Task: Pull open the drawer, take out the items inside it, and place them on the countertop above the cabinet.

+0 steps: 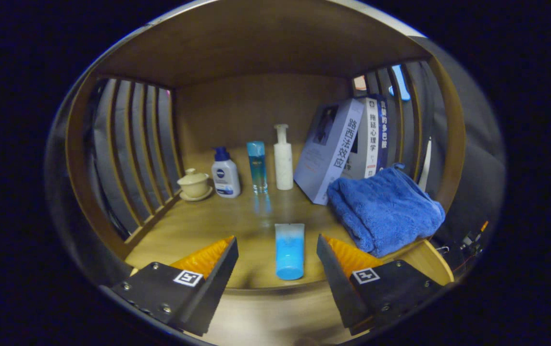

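The gripper [278, 254] has its two fingers wide apart, and they hold nothing. Between them lies a blue tube [289, 251], flat on the wooden countertop [208, 221], with its cap end toward the camera. Neither finger touches it.

So one thing looks to be out of the drawer and set down on top. That part of the job seems done. The tube sits close to the front edge of the countertop, just ahead of the fingers.

Other things stand farther back. A folded blue towel [383, 211] lies to the right of the tube, near the right finger. Behind it, some books [347, 144] lean against the slatted side. At the back stand a white pump bottle [282, 158], a tall clear blue bottle [257, 166], a small lotion bottle [225, 174] with a dark cap, and a little lidded cup [194, 183] on a saucer. I cannot tell which of these came from the drawer and which were there from the start.

The drawer sits below the countertop, so it is hard to say if more things wait inside. If some do, the job is not over: the open fingers must go back down, pick up the next one and bring it up here. There is bare wood left of the tube for it.
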